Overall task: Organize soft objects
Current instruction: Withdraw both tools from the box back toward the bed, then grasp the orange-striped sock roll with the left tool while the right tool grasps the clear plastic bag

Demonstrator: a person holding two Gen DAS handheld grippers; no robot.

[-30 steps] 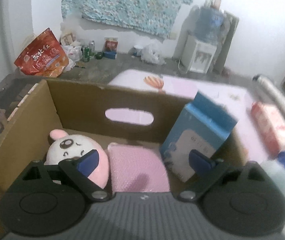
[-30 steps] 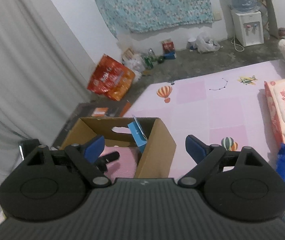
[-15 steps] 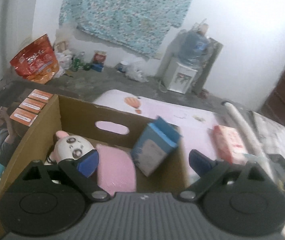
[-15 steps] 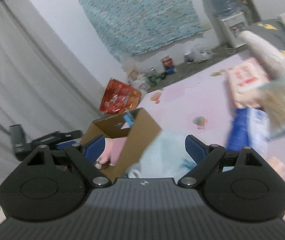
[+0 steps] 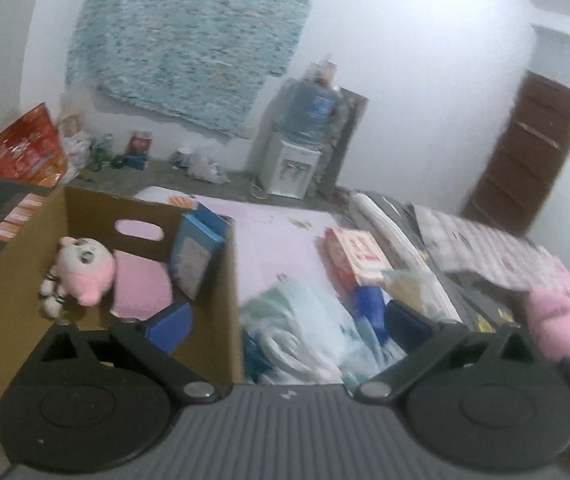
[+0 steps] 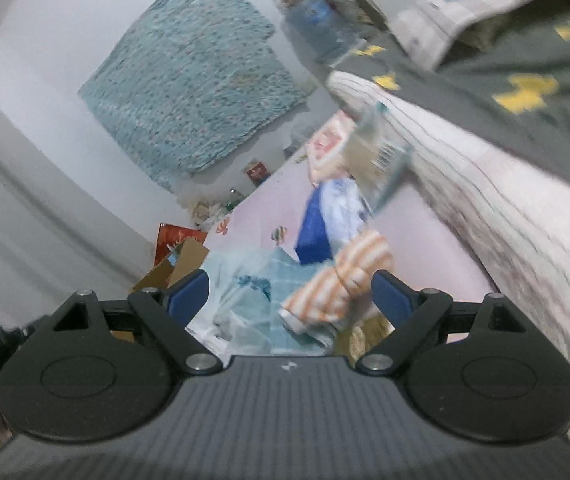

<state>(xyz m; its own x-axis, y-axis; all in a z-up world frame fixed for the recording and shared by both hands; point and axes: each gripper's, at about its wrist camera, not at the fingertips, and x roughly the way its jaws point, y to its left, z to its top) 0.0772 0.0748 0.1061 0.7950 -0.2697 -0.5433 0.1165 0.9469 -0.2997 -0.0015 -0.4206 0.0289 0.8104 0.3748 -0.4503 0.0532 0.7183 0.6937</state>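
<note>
We see the box (image 5: pixel 221 292) at left, a plush (image 5: pixel 85 268) and pink pad (image 5: pixel 141 288) inside. Our left tool (image 5: pixel 285 320) has just been opening — empty, over the pale bag (image 5: pixel 305 332) beside the box. Our right tool (image 6: pixel 291 294) gapes wide, a striped cloth (image 6: pixel 337 284) between its jaws — untouched.

pink plush (image 5: pixel 85 270) | in cardboard box (image 5: pixel 221 320) | striped cloth (image 6: pixel 337 280) on mat
</note>
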